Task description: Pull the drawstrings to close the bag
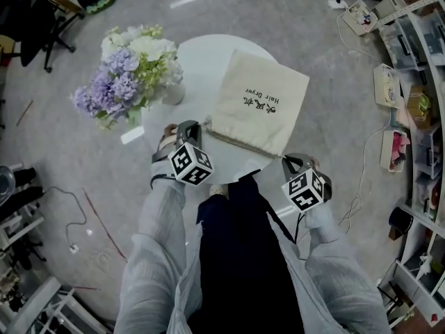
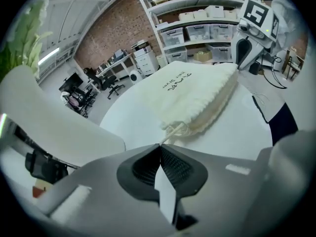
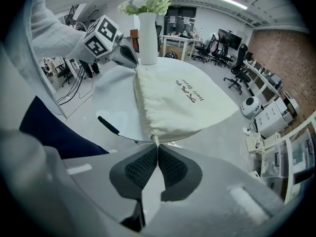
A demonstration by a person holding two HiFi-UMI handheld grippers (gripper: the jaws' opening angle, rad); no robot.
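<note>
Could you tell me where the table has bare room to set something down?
The far part of the table, between the vase and the bag, is bare. A narrow, nearly bare strip runs along the near edge between the left tool and right tool. Crowded at the bag's gathered mouth, where both tools pinch drawstrings.

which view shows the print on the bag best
The head view: it looks down on the flat bag, so the print is legible as Hair Dryer. The right gripper view shows it too, slanted and smaller. The left gripper view sees it at a shallow angle, too faint to read.
</note>
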